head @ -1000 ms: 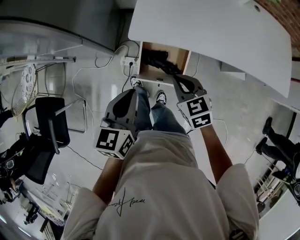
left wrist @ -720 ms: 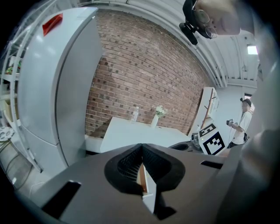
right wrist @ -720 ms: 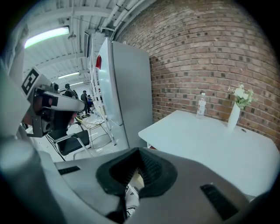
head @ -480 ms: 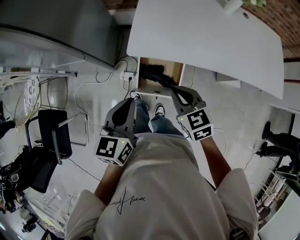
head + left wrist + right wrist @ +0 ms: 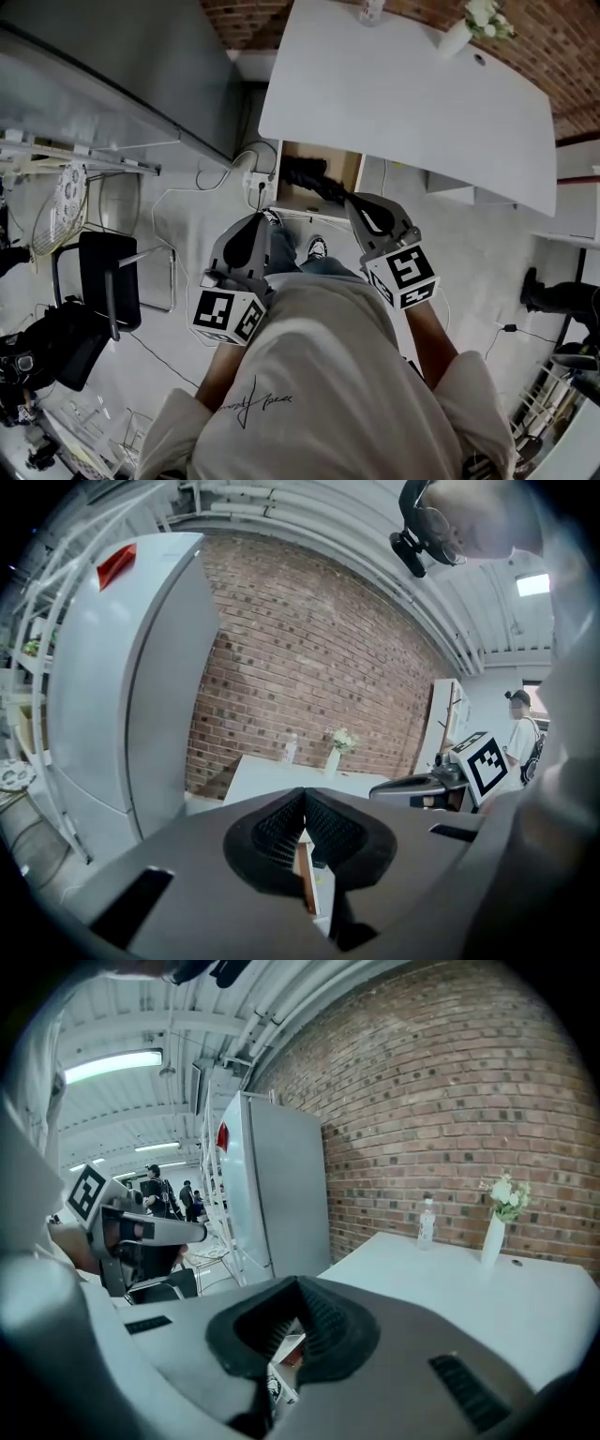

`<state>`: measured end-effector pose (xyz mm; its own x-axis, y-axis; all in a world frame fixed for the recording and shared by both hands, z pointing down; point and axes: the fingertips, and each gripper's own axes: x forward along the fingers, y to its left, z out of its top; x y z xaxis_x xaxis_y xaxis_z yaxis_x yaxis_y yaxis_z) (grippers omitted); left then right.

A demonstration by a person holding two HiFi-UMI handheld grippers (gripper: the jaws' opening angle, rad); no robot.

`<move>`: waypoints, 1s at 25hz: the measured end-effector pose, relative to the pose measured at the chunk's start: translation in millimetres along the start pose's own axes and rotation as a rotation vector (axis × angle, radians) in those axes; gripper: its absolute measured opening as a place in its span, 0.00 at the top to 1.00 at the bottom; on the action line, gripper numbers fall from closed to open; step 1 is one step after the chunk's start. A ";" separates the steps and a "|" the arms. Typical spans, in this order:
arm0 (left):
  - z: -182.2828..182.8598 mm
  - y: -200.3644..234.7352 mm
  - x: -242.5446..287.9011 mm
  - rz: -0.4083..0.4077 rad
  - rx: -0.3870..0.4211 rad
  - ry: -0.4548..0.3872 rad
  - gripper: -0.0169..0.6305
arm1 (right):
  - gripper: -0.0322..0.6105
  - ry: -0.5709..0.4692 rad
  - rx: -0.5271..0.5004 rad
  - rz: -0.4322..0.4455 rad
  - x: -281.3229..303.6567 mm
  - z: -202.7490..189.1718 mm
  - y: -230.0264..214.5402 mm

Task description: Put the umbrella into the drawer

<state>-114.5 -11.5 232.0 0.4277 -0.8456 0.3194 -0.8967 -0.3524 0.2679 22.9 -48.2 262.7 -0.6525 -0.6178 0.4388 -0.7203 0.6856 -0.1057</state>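
Note:
A black folded umbrella lies inside the open wooden drawer under the white table. My right gripper hovers above the drawer's near right corner, jaws shut and empty; from the head view its tip overlaps the umbrella's near end. My left gripper is held left of the drawer's white front, also shut with nothing in it. In the left gripper view the pads meet with nothing between them. The pads in the right gripper view are closed together the same way.
A tall grey fridge stands left of the table. A power strip and cables lie on the floor beside the drawer, and a black chair is at left. A vase of flowers and a bottle stand on the table. My feet are just before the drawer.
Both grippers have risen away from the drawer, the right one more. The umbrella stays in the drawer. The head view has tipped up toward the brick wall.

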 end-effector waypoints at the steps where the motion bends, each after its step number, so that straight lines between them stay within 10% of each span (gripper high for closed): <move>1: 2.1 -1.5 -2.2 -0.001 0.001 -0.007 0.95 | 0.92 -0.012 0.001 -0.005 -4.3 3.5 -0.3; 25: 25.8 -19.0 -18.8 -0.031 0.038 -0.069 0.95 | 0.92 -0.076 0.019 -0.086 -47.2 12.0 12.8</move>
<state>-108.4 0.7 197.4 0.4480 -0.8589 0.2480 -0.8872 -0.3928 0.2420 41.6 -15.0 229.9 -0.6035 -0.7019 0.3782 -0.7782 0.6218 -0.0879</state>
